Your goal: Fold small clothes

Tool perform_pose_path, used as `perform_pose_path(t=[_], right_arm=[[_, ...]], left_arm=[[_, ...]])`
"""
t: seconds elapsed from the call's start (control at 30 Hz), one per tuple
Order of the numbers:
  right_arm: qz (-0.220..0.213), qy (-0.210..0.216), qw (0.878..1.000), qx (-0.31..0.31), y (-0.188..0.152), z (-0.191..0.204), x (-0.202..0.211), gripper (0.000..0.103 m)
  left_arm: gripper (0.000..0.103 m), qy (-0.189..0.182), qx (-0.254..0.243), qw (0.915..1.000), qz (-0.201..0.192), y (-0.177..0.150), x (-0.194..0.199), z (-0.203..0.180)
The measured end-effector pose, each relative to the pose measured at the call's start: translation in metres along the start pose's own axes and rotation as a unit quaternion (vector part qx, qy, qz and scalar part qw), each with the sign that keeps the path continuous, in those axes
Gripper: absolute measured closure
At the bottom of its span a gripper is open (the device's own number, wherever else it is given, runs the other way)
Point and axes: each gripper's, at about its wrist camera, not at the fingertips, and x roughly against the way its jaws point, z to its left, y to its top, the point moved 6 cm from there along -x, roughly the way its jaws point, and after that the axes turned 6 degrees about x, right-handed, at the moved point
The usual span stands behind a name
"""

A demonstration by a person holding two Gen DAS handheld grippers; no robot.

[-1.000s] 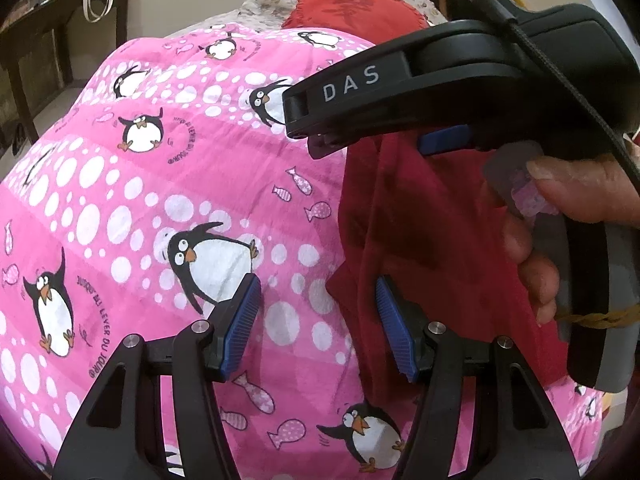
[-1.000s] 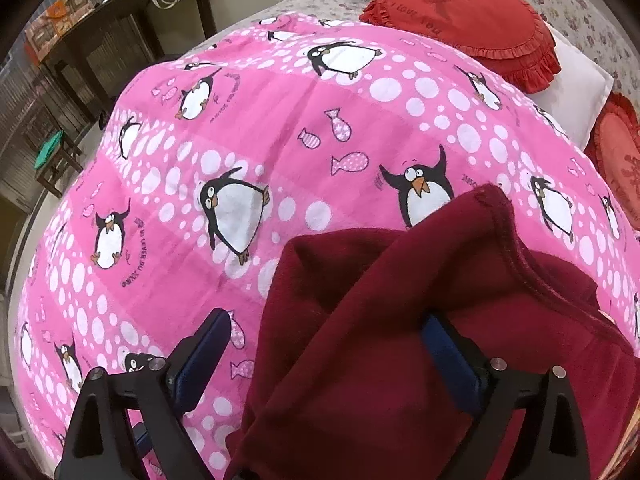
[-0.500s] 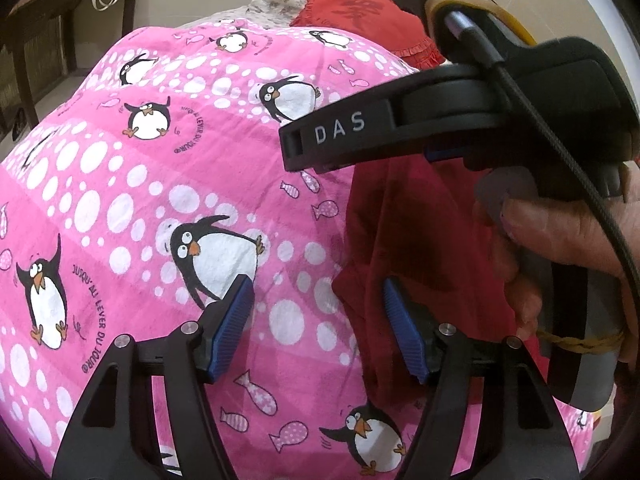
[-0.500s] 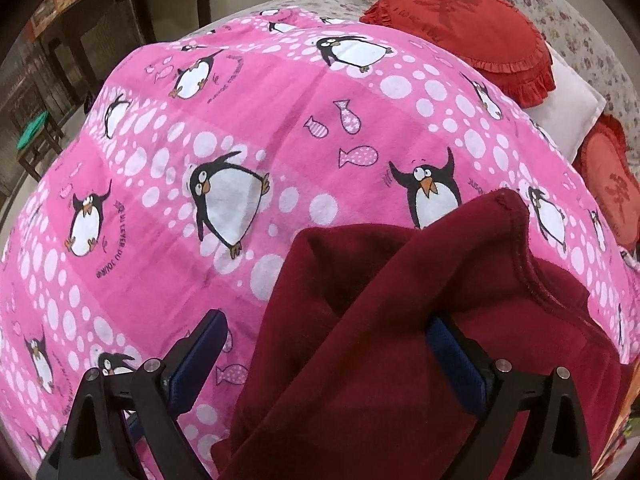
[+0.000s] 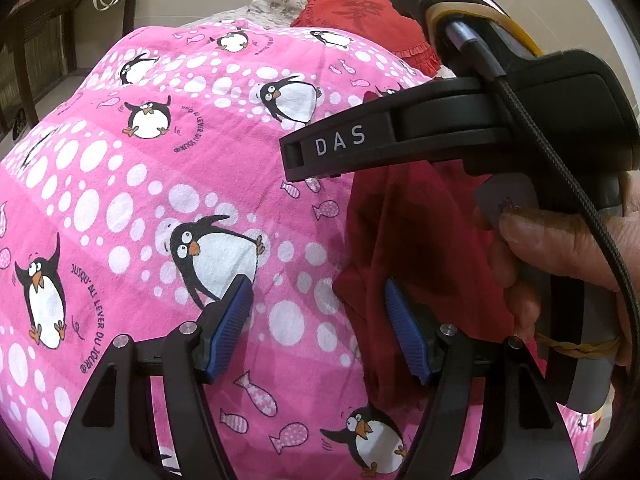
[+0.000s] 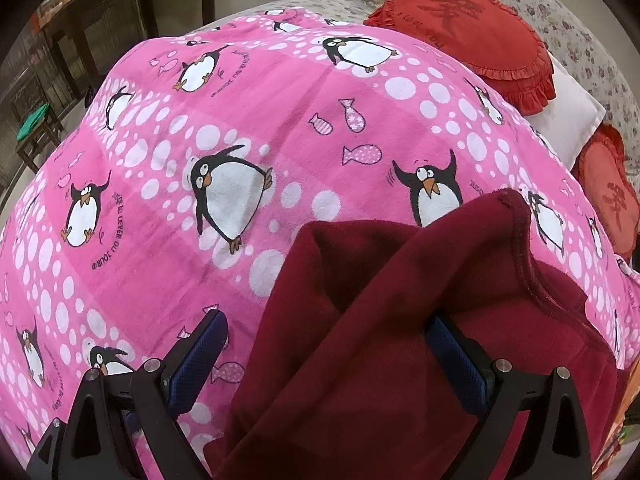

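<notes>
The dark red garment (image 6: 400, 340) lies bunched on the pink penguin blanket (image 6: 240, 120), and a part of it is draped over your right gripper (image 6: 328, 364). It looks like soft, thick fleece, so I judge it light and limp: it will sag and slide off a finger, and it will not keep a fold by itself. The stitched hem (image 6: 524, 256) is the firmest place, so take hold there, near a corner.

Your right gripper stands spread; its left pad is bare over the blanket, and the cloth hangs over the right finger, not pinched. Your left gripper (image 5: 320, 328) is also spread, and its jaws have just been opening. Only blanket shows between them; the garment's edge (image 5: 384, 264) lies just beside its right pad (image 5: 404, 332).

Behind the blanket are red frilled cushions (image 6: 472, 28) and a white pillow (image 6: 568, 120).
</notes>
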Motion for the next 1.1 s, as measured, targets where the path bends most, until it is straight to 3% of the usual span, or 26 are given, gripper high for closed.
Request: perform_pose_path(t=[0.1, 0.27, 0.4, 0.7, 0.9, 1.03, 1.1], right_arm=[[-0.002, -0.005, 1.000, 0.007, -0.001, 0.000, 0.001, 0.008], [-0.022, -0.016, 0.999, 0.031, -0.011, -0.010, 0.013, 0.046], [-0.047, 0.060, 0.997, 0.010, -0.023, -0.030, 0.033, 0.081], [-0.096, 0.208, 0.968, -0.101, -0.043, -0.069, 0.060, 0.087], [-0.099, 0.248, 0.955, -0.130, -0.044, -0.076, 0.052, 0.087], [-0.096, 0.269, 0.947, -0.148, -0.045, -0.080, 0.047, 0.087], [-0.096, 0.273, 0.945, -0.153, -0.047, -0.084, 0.046, 0.087]], left_arm=[[0.034, 0.000, 0.000, 1.0000, 0.000, 0.000, 0.000, 0.000], [0.034, -0.003, -0.002, 1.0000, -0.001, 0.001, 0.001, 0.000], [0.031, -0.039, -0.009, 0.9992, -0.007, 0.010, 0.009, -0.006], [0.031, -0.096, -0.070, 0.9929, -0.003, 0.019, 0.009, -0.039], [0.025, -0.143, -0.061, 0.9874, 0.028, 0.025, -0.017, -0.046], [0.025, -0.152, -0.066, 0.9843, 0.060, 0.021, -0.032, -0.055], [0.036, -0.156, -0.075, 0.9832, 0.057, 0.019, -0.030, -0.059]])
